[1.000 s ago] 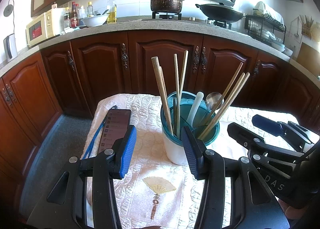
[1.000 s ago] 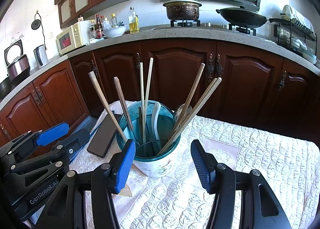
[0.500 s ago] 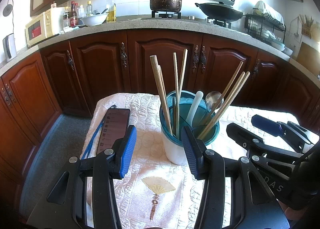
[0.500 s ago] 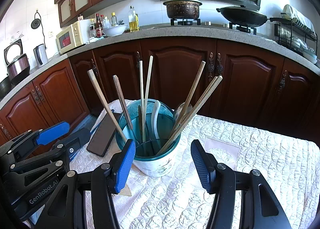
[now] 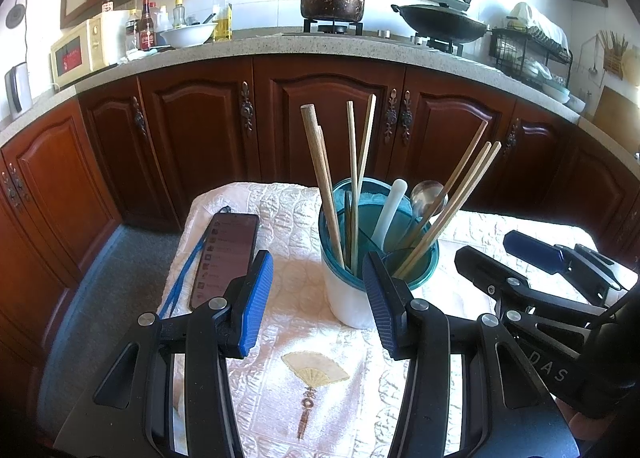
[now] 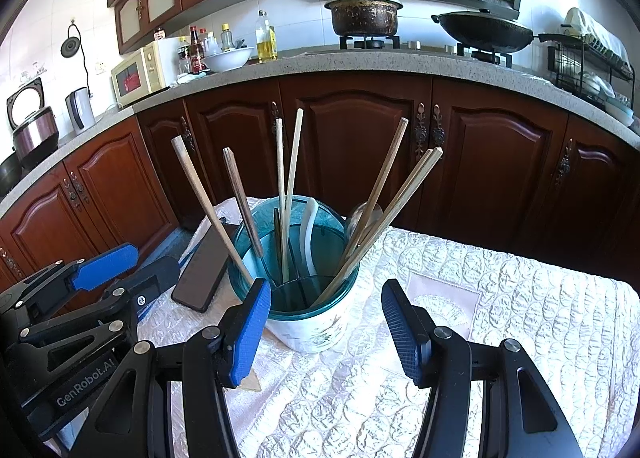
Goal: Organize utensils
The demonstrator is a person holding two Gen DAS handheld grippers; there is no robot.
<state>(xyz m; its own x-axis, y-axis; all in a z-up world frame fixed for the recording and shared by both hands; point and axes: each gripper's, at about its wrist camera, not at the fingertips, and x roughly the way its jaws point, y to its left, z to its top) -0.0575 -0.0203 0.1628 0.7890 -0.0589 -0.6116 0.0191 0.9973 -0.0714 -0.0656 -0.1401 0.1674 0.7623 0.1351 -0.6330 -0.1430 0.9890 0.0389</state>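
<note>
A white utensil holder (image 5: 350, 300) with a teal inner cup (image 6: 332, 250) stands upright on the cloth-covered table. Several wooden chopsticks (image 5: 320, 178) (image 6: 380, 194), a white spoon handle (image 5: 390, 206) and a metal spoon (image 5: 428, 196) lean in it. My left gripper (image 5: 320, 298) hovers just in front of the holder, open, with nothing between its blue pads. In the right wrist view my right gripper (image 6: 326, 330) is also open, its jaws spread on either side of the holder's base without touching it. Each gripper shows in the other's view: the right gripper (image 5: 532, 270), the left gripper (image 6: 108, 274).
A black phone (image 5: 226, 254) with a blue strap lies on the white quilted cloth (image 6: 500, 298) left of the holder. Dark wooden cabinets (image 5: 332, 130) stand behind the table, under a counter with a pot, a wok and a microwave. Grey floor (image 5: 112, 290) lies to the left.
</note>
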